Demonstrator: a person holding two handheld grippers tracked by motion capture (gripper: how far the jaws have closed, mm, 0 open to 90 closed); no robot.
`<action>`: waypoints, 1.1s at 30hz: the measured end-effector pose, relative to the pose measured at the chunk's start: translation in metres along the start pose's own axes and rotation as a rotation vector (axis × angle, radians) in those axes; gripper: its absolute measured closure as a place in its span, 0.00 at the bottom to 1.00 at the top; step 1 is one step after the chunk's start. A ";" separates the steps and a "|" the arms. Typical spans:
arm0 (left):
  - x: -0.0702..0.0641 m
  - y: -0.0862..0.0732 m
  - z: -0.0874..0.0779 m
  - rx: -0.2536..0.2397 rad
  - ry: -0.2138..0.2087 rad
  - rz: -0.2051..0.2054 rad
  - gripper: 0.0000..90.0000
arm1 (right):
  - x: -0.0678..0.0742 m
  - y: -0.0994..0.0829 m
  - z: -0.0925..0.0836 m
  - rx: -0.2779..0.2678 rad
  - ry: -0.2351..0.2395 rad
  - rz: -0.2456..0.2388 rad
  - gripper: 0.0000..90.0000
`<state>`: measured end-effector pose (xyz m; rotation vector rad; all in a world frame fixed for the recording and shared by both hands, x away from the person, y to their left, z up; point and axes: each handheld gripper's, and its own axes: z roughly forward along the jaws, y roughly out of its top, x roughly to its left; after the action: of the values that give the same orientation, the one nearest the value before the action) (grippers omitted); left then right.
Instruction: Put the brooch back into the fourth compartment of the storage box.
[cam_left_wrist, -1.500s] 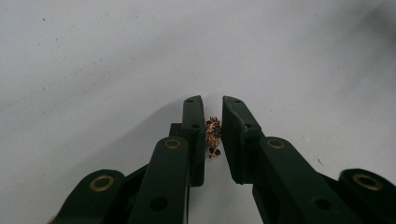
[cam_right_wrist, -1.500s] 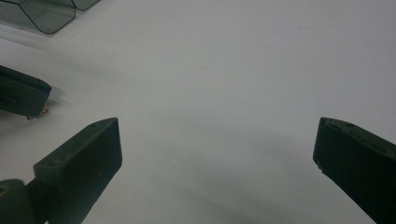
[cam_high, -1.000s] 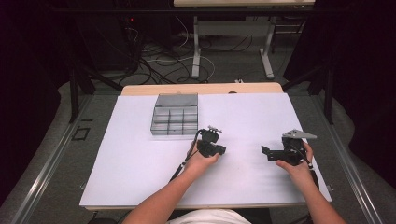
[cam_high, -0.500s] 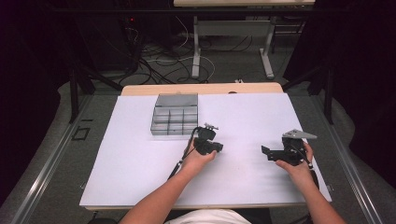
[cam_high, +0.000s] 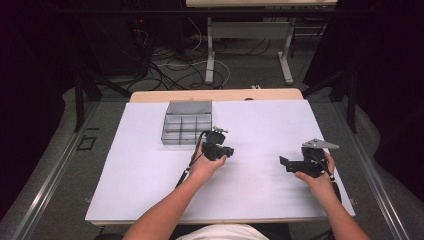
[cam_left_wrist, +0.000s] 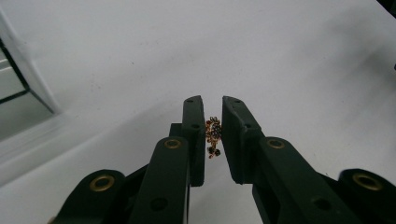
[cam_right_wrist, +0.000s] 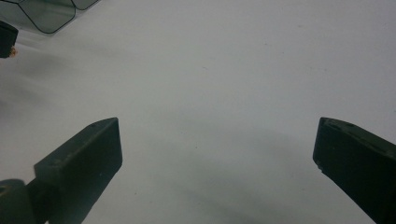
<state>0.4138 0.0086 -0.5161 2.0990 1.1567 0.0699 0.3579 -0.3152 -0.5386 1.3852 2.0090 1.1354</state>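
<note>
A small gold piece of jewellery with dark stones (cam_left_wrist: 214, 135) is pinched between the jaws of my left gripper (cam_left_wrist: 213, 106), which is shut on it above the white table. In the high view the left gripper (cam_high: 226, 150) sits just in front of the grey compartment box (cam_high: 187, 128), jaws pointing right. Over the table's right side my right gripper (cam_high: 283, 163) points left; its own view shows the right gripper (cam_right_wrist: 215, 140) wide open with bare white surface between the jaws.
The white sheet (cam_high: 150, 175) covers the table, with the wooden edge (cam_high: 215, 95) at the back. A corner of the clear box (cam_right_wrist: 46, 14) and the left gripper's jaw tip (cam_right_wrist: 7, 39) show far off in the right gripper view. Cables and table legs lie beyond.
My left gripper has shifted slightly toward the back and left, closer to the compartment box. The right gripper has stayed in place.
</note>
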 end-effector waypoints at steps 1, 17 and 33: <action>0.001 0.001 -0.002 -0.002 0.003 -0.001 0.89 | 0.000 0.000 0.000 -0.002 0.005 0.001 0.01; 0.017 0.013 -0.023 -0.035 0.031 -0.022 0.89 | 0.001 0.000 0.001 0.001 0.003 0.009 0.01; 0.038 0.023 -0.048 -0.086 0.065 -0.048 0.89 | 0.000 0.000 0.000 0.000 0.001 0.003 0.01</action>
<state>0.4350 0.0572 -0.4777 2.0056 1.2203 0.1635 0.3581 -0.3153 -0.5392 1.3890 2.0086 1.1379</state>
